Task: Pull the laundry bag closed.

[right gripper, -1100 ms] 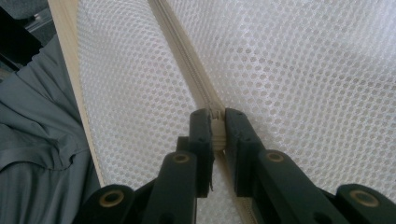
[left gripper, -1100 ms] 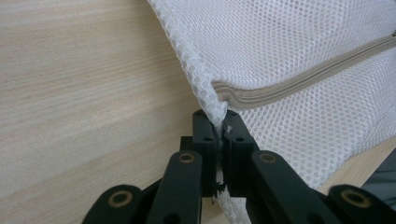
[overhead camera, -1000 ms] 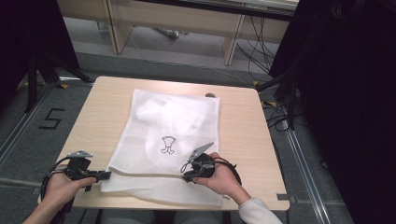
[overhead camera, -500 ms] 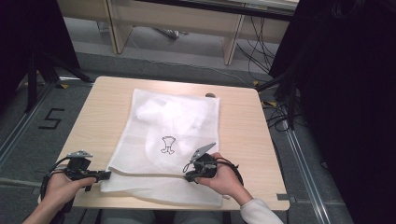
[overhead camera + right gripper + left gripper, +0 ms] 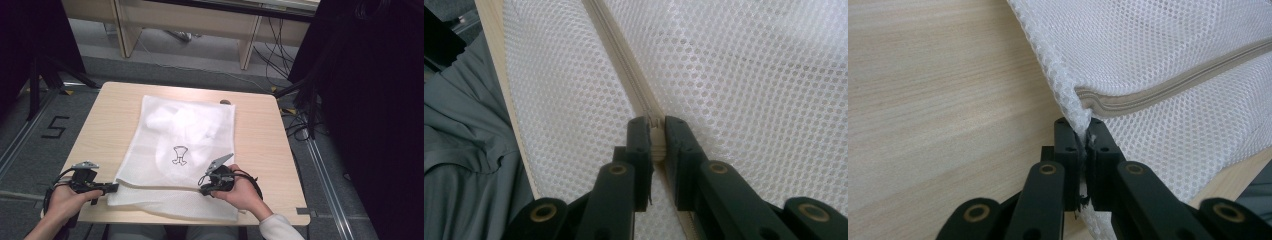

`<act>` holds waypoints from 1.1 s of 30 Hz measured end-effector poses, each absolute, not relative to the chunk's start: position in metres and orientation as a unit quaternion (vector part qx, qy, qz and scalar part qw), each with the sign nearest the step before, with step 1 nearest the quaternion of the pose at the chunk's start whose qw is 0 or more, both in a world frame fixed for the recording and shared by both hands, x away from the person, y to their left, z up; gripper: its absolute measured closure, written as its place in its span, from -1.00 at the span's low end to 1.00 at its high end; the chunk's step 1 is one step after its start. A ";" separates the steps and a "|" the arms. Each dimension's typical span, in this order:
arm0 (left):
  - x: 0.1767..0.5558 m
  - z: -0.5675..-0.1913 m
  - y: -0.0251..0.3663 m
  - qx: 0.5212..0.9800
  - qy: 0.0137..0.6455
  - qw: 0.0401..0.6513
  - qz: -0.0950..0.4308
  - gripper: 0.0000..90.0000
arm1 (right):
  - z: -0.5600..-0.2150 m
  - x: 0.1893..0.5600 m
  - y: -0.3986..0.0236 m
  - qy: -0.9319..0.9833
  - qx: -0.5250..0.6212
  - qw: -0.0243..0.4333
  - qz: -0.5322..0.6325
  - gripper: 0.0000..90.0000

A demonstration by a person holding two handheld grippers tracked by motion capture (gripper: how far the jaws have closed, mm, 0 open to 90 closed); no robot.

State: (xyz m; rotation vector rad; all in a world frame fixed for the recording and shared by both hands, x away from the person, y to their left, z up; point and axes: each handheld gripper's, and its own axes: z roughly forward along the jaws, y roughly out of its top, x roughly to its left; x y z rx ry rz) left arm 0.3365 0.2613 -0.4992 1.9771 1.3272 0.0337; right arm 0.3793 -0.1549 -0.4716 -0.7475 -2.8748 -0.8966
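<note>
black claws w/ brass rivets, right claw [image 5: 202, 189], grey plate, black cables, white sleeve [image 5: 276, 229]

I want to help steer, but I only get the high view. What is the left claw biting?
Observer: The left claw pinches the net bag's edge seam, right beside the zipper's end.
Child: And the right claw?
Observer: The right claw is shut on the zipper, seemingly at its pull.
Child: What's under the table edge?
Observer: The right claw's camera shows grey cloth beyond the table edge.
</note>
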 end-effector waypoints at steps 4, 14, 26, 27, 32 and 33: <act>0.336 -0.499 0.261 0.772 0.518 0.369 0.014 0.89 | -0.471 0.379 -0.157 -0.927 -0.242 0.022 -0.286 0.83; 0.336 -0.499 0.261 0.771 0.518 0.370 0.014 0.89 | -0.471 0.379 -0.164 -0.926 -0.246 0.018 -0.287 0.83; 0.336 -0.499 0.262 0.773 0.517 0.369 0.016 0.89 | -0.472 0.377 -0.169 -0.924 -0.250 0.015 -0.288 0.83; 0.336 -0.499 0.262 0.771 0.518 0.370 0.015 0.89 | -0.471 0.377 -0.170 -0.925 -0.248 0.019 -0.287 0.83; 0.336 -0.499 0.262 0.772 0.517 0.370 0.015 0.89 | -0.471 0.376 -0.172 -0.924 -0.251 0.018 -0.287 0.83; 0.336 -0.499 0.262 0.772 0.517 0.370 0.015 0.89 | -0.471 0.376 -0.172 -0.924 -0.251 0.018 -0.287 0.83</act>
